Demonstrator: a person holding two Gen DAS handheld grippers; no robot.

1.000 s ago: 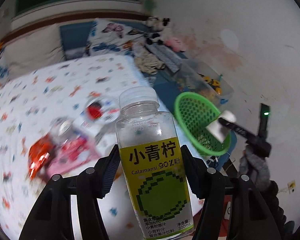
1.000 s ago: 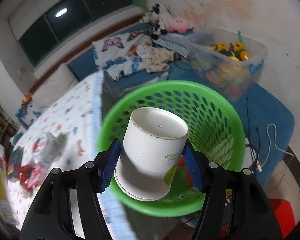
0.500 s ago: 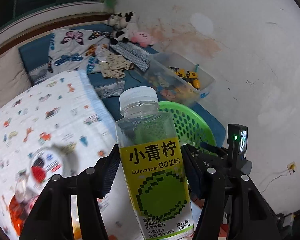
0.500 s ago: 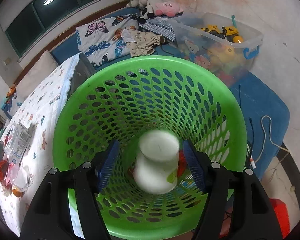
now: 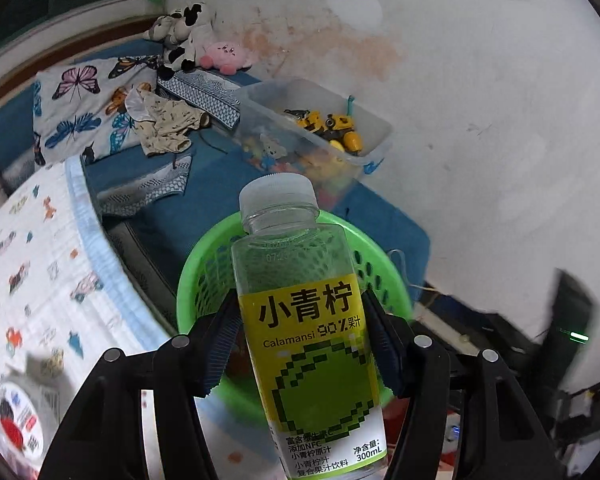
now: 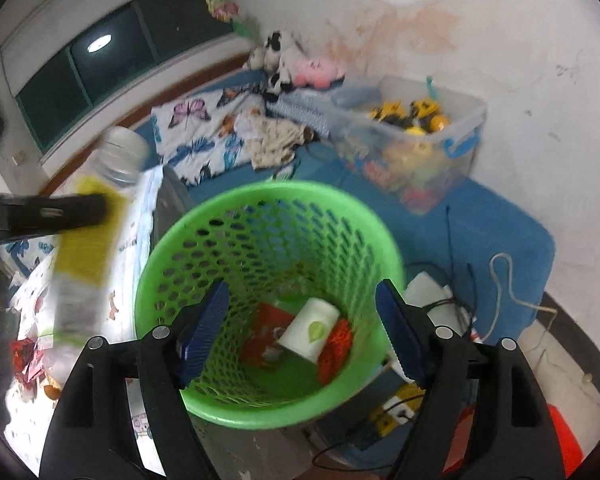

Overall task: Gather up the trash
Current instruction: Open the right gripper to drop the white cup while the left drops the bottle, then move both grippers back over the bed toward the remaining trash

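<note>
Over the rim of the green basket (image 5: 204,264), the left hand-held gripper (image 5: 300,344) carries an empty clear juice bottle (image 5: 308,320), its ribbed pads clamped on the yellow label at mid-height. Bottle is upright with the white cap on, and the basket sits just behind and below it, beside the bed (image 5: 40,264) with its printed sheet.

Seen from the other side, the right hand-held gripper (image 6: 302,332) hangs above the basket mouth with nothing between its pads; its jaws have just been opening and now stand wide. A white paper cup (image 6: 310,330) lies on its side at the basket bottom, among red wrappers (image 6: 336,348).

My read on handling: the bottle looks empty, so it should be light, and thin plastic like this tends to flex and crackle if squeezed hard. The label gives the pads more purchase than bare plastic would, so the current hold at the widest flat part seems sound. It probably won't break on a drop, though it could bounce off the rim. More wrappers (image 6: 26,356) sit on the bed, likely soft and crumply, best pinched at a raised fold
</note>
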